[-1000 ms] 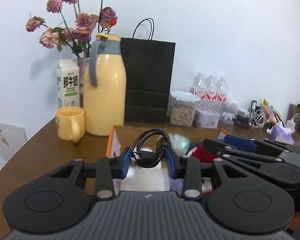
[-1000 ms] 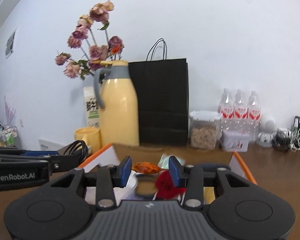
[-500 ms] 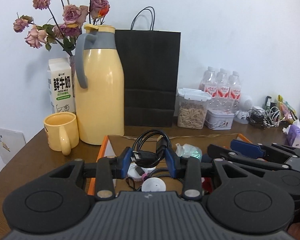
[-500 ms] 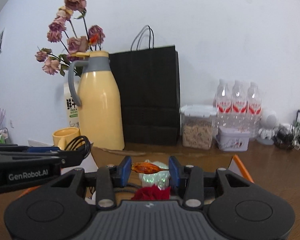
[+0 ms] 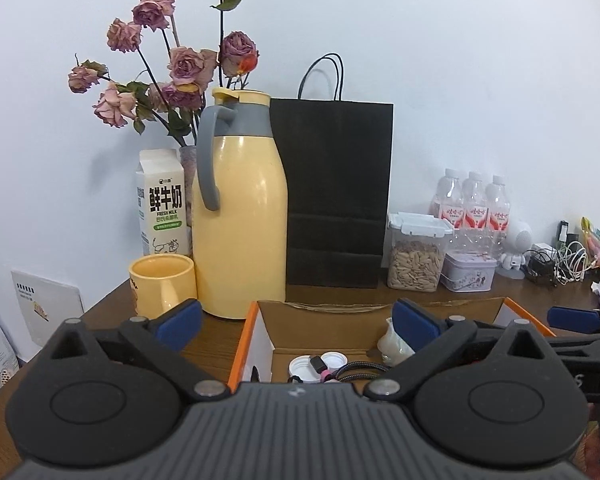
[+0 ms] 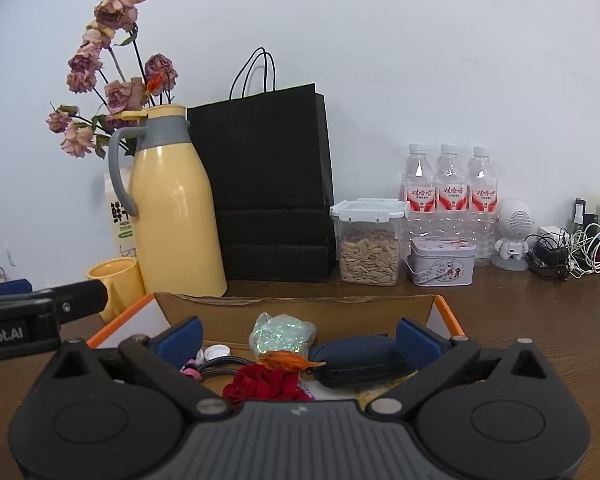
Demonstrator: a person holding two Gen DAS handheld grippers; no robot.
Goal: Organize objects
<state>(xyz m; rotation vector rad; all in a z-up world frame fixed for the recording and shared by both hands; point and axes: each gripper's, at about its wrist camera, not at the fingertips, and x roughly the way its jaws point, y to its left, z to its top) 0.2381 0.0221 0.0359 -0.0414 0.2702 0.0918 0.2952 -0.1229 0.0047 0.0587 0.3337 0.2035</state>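
Note:
An orange-edged cardboard box (image 5: 252,332) (image 6: 440,308) sits on the brown table right under both grippers. My left gripper (image 5: 296,322) is opening, its blue pads spread wide with nothing between them. Below it, a black braided cable (image 5: 356,368) and white caps (image 5: 300,366) lie in the box. My right gripper (image 6: 298,338) is also opening wide and grips nothing. A small orange dried piece (image 6: 288,360) rests on a red flower (image 6: 260,384), beside a dark blue pouch (image 6: 360,360) and a glittery bag (image 6: 282,334).
Behind the box stand a yellow jug (image 5: 240,216), a yellow mug (image 5: 162,284), a milk carton (image 5: 162,204), dried roses (image 5: 180,68) and a black paper bag (image 5: 336,192). To the right are a seed jar (image 6: 370,244), a tin (image 6: 442,260), water bottles (image 6: 450,196) and tangled chargers (image 6: 568,252).
Both grippers went from nearly shut to wide open. The black cable left the left pads and lies in the box. The orange piece dropped from the right pads onto the red flower.

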